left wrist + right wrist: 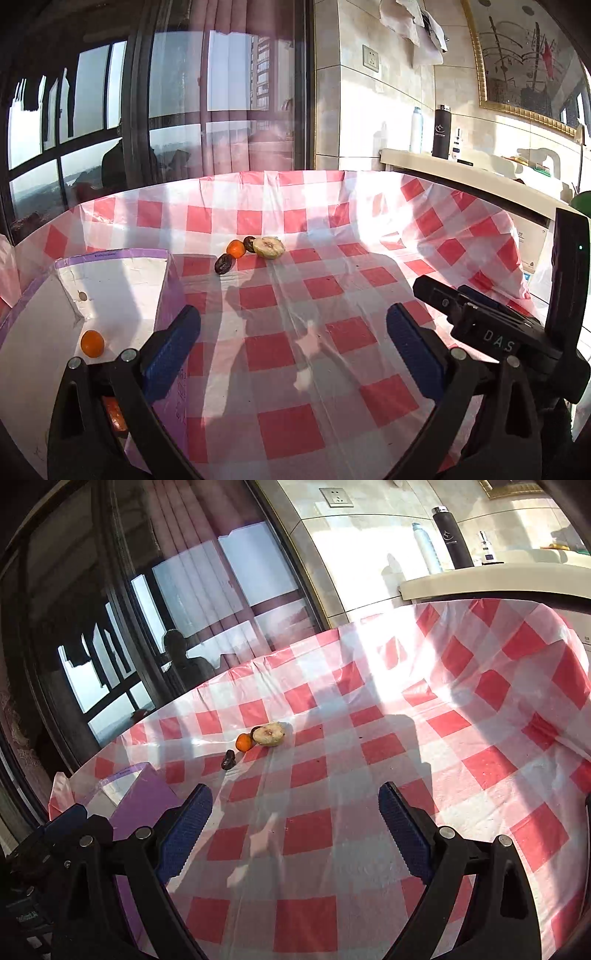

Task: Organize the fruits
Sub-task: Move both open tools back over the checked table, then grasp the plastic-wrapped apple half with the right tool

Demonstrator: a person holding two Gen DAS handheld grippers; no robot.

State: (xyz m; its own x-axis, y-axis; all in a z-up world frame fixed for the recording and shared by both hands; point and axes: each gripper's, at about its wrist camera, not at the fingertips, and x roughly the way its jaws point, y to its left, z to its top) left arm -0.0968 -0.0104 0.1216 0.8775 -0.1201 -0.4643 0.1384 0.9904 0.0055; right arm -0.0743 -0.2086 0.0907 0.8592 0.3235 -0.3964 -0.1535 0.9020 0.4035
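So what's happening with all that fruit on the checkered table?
A person holds a grabbing tool in each hand to sort fruit into a white box. Both the left tool and the right tool are open and hold nothing. One small orange already sits in the box. Four pieces wait close together on the tablecloth: another orange, a pale yellowish fruit, a dark fruit in front and a second dark one half hidden between the orange and the pale fruit.

Second dark fruit (254, 731) mostly hidden behind pale fruit (270, 733); orange item (115, 415) in box (122, 284) partly blocked by left gripper's finger (166, 354).
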